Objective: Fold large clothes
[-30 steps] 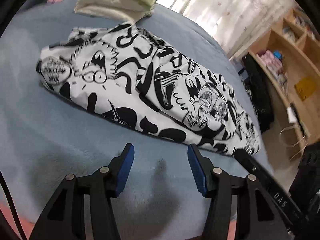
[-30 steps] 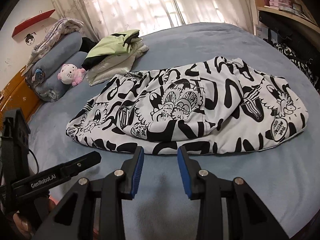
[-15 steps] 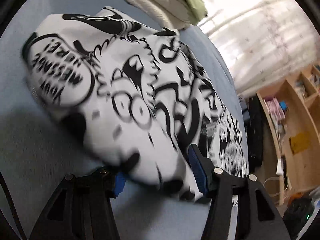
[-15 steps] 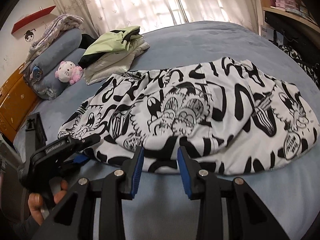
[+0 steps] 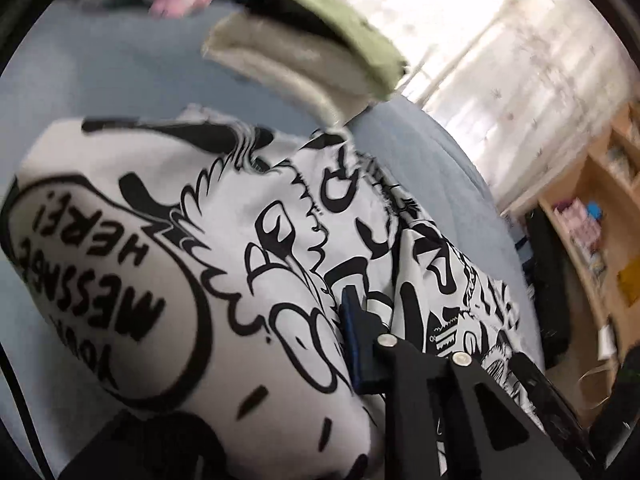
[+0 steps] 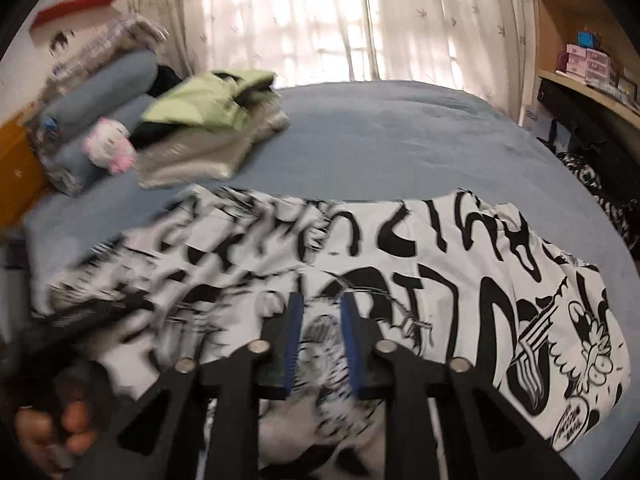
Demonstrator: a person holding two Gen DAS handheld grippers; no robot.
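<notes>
Fabric fills the left wrist view: a white garment (image 5: 192,280) printed with black cartoon shapes and lettering lies on a blue-grey bed (image 5: 100,80) and spreads from the lower left of the frame toward the right edge. The left gripper (image 5: 348,344) sits at lower centre. Its jaws have just been closing, and cloth is bunched between them; only the right blue pad (image 5: 354,340) shows, the other buried under fabric, so they appear clamped on the garment's near edge. A stack of folded clothes (image 5: 304,52), green over cream, lies at upper centre beyond the garment, almost touching its far edge. A wooden shelf unit (image 5: 592,240) stands at right, past the side of the bed.

In the right wrist view, the garment (image 6: 480,304) stretches across the lower half, its long axis running left to right. The right gripper (image 6: 320,344) is at lower centre; its jaws have just been closing and now stand narrow, pinching a ridge of the near hem. The left gripper (image 6: 88,316) appears blurred at lower left, on the same near edge, with a hand (image 6: 52,436) beneath it. Both grips sit along the near long edge, so a fold away from the cameras looks likely. Bare bed lies beyond the garment at upper centre and right; the folded clothes (image 6: 208,120) and a pink plush toy (image 6: 110,148) crowd the upper left.
</notes>
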